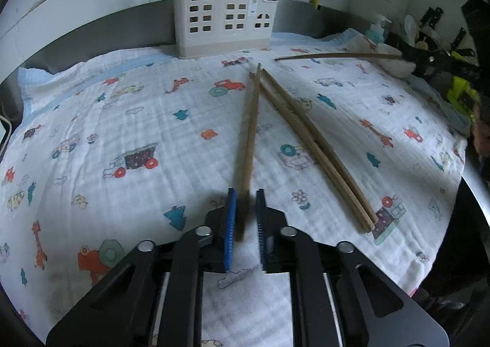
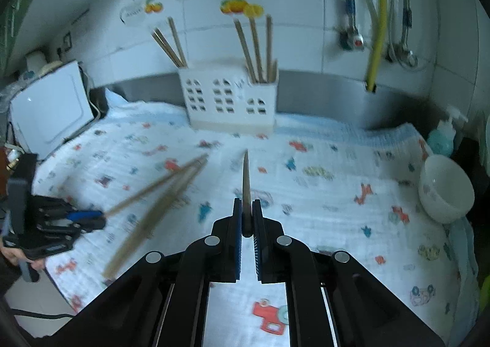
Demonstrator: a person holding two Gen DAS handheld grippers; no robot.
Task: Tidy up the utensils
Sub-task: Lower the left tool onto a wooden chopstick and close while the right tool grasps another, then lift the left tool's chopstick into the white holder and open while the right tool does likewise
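Observation:
A white utensil holder (image 1: 225, 22) with window cut-outs stands at the back of the cloth and holds several wooden chopsticks; it also shows in the right wrist view (image 2: 229, 99). My left gripper (image 1: 245, 203) has its jaws around the near end of one chopstick (image 1: 251, 132), with small gaps on both sides. Two more chopsticks (image 1: 315, 145) lie beside it on the cloth. My right gripper (image 2: 246, 209) is shut on a chopstick (image 2: 245, 175) that points toward the holder. That chopstick shows at the right in the left wrist view (image 1: 337, 56).
A patterned white cloth (image 1: 122, 120) covers the counter. A white bowl (image 2: 445, 188) and a teal soap bottle (image 2: 442, 136) sit at the right. A white appliance (image 2: 50, 108) stands at the left. Pipes run down the tiled wall behind.

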